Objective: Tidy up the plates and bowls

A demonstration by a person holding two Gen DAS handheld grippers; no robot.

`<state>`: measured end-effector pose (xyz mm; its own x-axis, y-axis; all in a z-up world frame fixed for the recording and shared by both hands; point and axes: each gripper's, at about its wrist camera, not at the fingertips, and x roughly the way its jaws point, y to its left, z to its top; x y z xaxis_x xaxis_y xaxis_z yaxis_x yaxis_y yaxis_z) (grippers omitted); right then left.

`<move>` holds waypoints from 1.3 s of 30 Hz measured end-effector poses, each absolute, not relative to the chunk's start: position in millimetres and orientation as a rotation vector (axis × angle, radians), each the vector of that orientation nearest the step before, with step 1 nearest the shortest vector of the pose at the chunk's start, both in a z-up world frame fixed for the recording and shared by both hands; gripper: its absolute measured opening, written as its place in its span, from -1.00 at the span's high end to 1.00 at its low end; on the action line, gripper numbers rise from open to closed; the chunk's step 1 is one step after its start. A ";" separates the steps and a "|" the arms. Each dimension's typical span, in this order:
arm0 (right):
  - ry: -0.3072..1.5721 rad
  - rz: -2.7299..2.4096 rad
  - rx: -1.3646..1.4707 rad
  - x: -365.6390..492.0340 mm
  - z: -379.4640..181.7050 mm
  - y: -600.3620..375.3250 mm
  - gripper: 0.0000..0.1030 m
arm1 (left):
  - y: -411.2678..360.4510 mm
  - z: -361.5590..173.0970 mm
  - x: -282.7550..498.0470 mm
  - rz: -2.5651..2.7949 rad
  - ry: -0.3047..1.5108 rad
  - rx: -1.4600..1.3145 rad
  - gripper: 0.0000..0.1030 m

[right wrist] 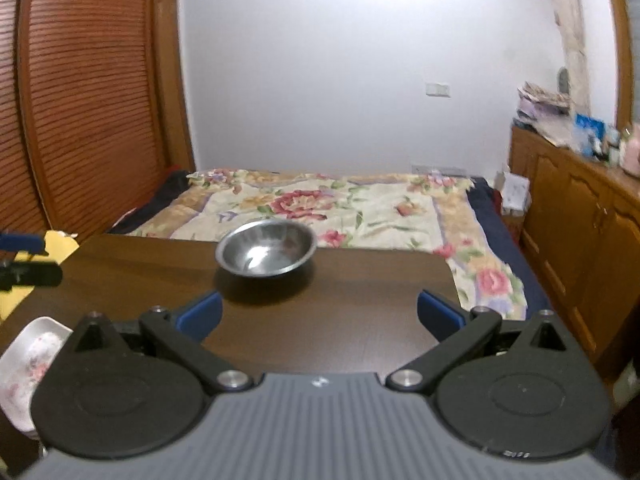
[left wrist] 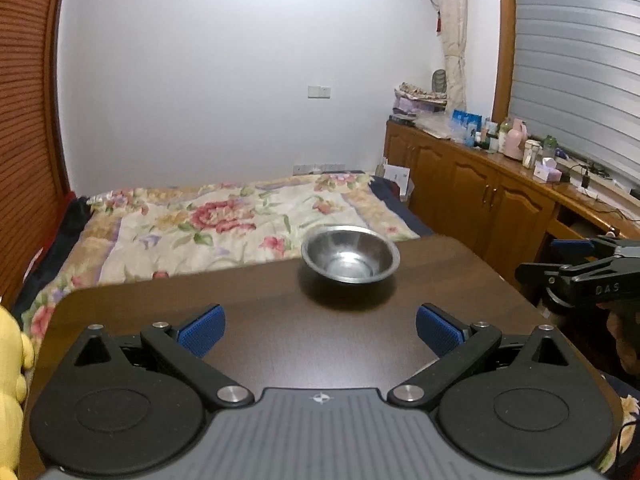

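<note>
Only "DAS" reads on the right hand-held gripper (left wrist: pixel 576 248); both stand wide, empty.

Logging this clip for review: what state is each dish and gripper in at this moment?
Steel bowl: upright, empty, alone near the table's far edge.
Floral plate: at the table's near left edge, partly hidden.
Left gripper: fingers wide open, holding nothing.
Right gripper: fingers wide open, holding nothing.
</note>
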<state>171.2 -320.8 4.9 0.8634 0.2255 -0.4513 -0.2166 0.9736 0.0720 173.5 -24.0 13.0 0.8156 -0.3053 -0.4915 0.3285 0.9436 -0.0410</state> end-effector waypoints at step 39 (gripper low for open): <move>0.575 0.432 0.199 308.7 -57.0 -293.8 -0.12 | -70.1 -52.3 342.4 -0.395 0.700 0.009 -0.40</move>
<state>308.7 -293.8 -57.0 0.7530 0.4479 -0.4821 -0.3387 0.8919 0.2996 342.4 -70.1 -52.3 0.6941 -0.3509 -0.6285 0.3569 0.9260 -0.1228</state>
